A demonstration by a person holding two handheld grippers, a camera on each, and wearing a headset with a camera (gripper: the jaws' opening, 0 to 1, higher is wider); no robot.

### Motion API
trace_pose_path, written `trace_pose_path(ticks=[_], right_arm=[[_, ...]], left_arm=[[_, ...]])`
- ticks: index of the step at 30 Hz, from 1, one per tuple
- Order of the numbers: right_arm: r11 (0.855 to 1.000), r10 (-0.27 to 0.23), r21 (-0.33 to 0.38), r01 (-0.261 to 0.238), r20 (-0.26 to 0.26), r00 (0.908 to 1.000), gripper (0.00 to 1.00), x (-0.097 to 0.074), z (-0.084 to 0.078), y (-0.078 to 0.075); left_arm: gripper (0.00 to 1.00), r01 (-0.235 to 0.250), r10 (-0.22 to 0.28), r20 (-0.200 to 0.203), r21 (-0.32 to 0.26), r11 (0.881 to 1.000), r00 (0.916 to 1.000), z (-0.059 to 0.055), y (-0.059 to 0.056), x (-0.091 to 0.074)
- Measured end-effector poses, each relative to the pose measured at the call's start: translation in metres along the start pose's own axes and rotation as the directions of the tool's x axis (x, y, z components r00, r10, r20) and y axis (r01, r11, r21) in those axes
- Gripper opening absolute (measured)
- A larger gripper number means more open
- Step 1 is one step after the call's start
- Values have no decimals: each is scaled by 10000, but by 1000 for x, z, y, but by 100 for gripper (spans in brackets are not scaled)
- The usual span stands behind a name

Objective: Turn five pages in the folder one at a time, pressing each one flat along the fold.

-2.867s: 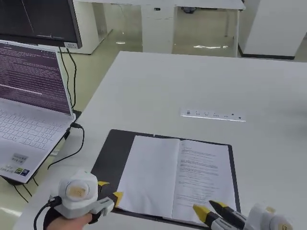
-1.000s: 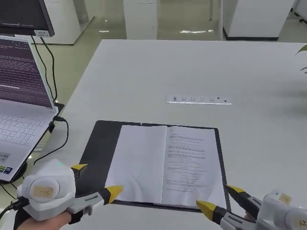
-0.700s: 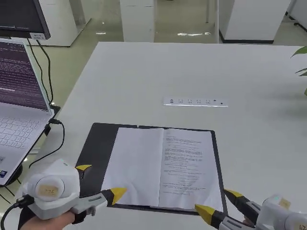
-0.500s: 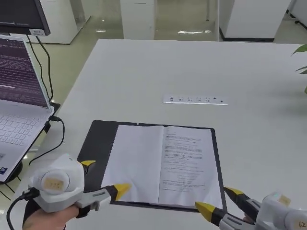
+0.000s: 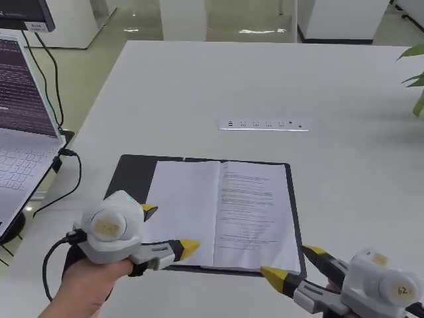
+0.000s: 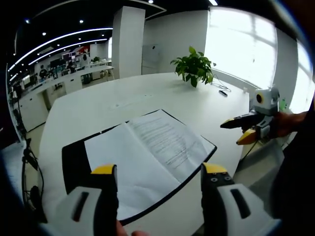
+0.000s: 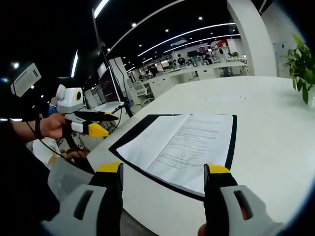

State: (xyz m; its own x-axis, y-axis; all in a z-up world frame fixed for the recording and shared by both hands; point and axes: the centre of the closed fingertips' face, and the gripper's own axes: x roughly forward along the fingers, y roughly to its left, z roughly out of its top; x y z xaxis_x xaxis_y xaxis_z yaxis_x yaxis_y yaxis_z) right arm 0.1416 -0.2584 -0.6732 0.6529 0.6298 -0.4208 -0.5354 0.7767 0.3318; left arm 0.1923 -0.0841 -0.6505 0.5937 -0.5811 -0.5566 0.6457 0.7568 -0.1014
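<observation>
Head view looks down on the folder (image 5: 132, 179), which lies open and flat on the white bench (image 5: 232, 73) with its black cover showing on the left and round the edges. A blank page (image 5: 182, 199) lies left of the fold and a printed page (image 5: 252, 212) right of it; both look flat.

At the folder's near left corner a hand holds the left gripper (image 5: 170, 228). Its yellow-tipped jaws are spread wide with nothing between them and point across the blank page's near edge. In the right gripper view this gripper looks raised and clear of the paper.

The right gripper (image 5: 290, 262) is just off the folder's near right corner. Its jaws are also wide apart and empty, and they point toward the printed page's near corner without touching it.

Each gripper view frames the open folder between that gripper's own parted jaws, with the other gripper off to one side.

Beyond the folder's far edge a power strip (image 5: 264, 124) is set into the bench. Left of the folder stands an open laptop (image 5: 20, 132), and a black cable (image 5: 66, 192) trails from it past the bench edge. A green plant (image 5: 414, 73) is well off to the folder's far right.
</observation>
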Motion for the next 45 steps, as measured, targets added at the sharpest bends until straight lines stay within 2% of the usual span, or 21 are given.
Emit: trace_pose_path(ticks=[5,10,20,24,30,35,40,45], right_arm=[[10000,25,81,-25,-48,10000,66,-2,-4,0],[9999,-46,162,48,-98,9999,66,-4,-7,-2],[9997,-135,201,136,-40,9999,66,-6,-4,-4],[9997,-127,222,128,-38,9999,66,-5,-4,-3],[9999,-111,-21,110,-349,9993,66,-2,-10,2],[9997,-188,174,193,-261,9995,66,-1,-10,3],[9997,-218,94,221,-345,9992,67,-3,-10,5],[9993,-366,19,367,-345,9987,68,-8,-9,0]], left_arm=[[68,479,-479,-33,169,9987,9988,5,-14,18],[68,828,-825,-151,226,9963,9965,4,-29,35],[67,1712,-1650,-714,924,9809,9837,-1,-57,64],[67,1910,-1809,-940,1129,9751,9790,-4,-63,72],[67,2046,-1953,-881,1130,9723,9768,-3,-71,87],[67,2341,-2218,-1070,1214,9646,9692,-6,-83,107],[67,2585,-2434,-1212,1298,9573,9623,-3,-94,128],[68,2879,-2656,-1558,1441,9468,9514,-10,-103,150]])
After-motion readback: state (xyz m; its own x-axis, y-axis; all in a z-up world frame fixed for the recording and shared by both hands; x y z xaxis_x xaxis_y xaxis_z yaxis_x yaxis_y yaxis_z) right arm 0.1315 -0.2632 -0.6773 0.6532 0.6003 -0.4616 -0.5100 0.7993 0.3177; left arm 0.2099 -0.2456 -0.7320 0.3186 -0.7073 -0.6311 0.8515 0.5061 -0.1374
